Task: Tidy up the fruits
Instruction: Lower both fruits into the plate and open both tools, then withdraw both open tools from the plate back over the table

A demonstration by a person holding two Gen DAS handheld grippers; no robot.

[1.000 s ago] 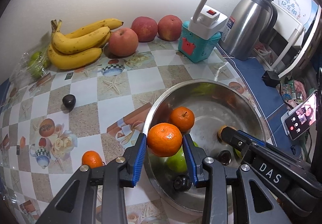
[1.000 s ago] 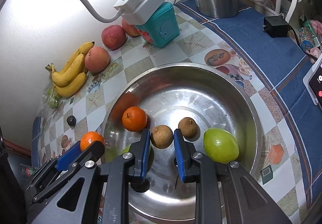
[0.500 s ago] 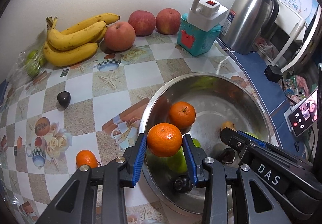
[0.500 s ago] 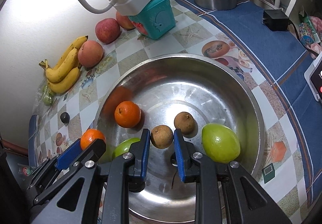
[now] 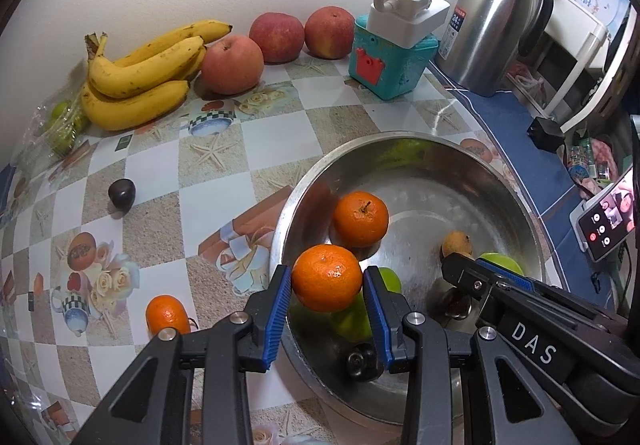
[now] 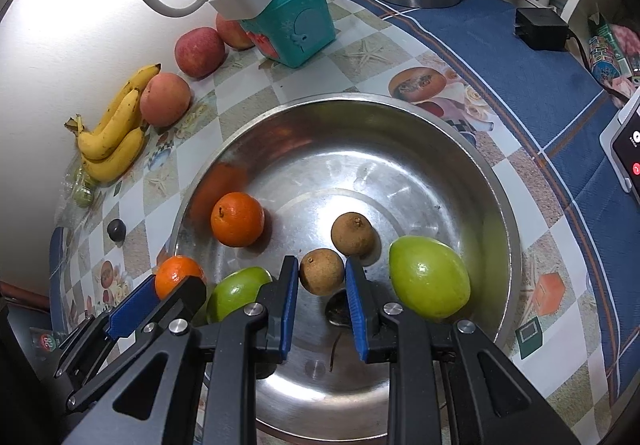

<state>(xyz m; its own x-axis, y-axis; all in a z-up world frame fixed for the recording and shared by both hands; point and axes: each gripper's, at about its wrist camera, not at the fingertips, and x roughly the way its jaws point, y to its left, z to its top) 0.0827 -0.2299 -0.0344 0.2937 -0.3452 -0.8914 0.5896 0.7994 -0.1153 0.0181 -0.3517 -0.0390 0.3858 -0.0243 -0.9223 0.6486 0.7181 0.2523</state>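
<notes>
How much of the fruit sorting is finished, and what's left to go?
Roughly midway. The steel bowl already holds one orange, two green fruits and two small brown fruits. The left gripper is clamped on a second orange above the bowl's edge; the right gripper is open and empty. On the table, another orange, a dark fruit, bananas and apples remain.

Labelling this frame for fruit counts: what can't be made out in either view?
- Right claw: whether it touches the brown fruit framed between its fingers; depth is unclear.
- Dark object on the bowl floor: partly behind a left claw finger, identity unclear.
- Bagged green fruit: left wrist view, crinkled plastic and the picture edge hide the count.
- Third apple: right wrist view, mostly behind the teal box.
</notes>
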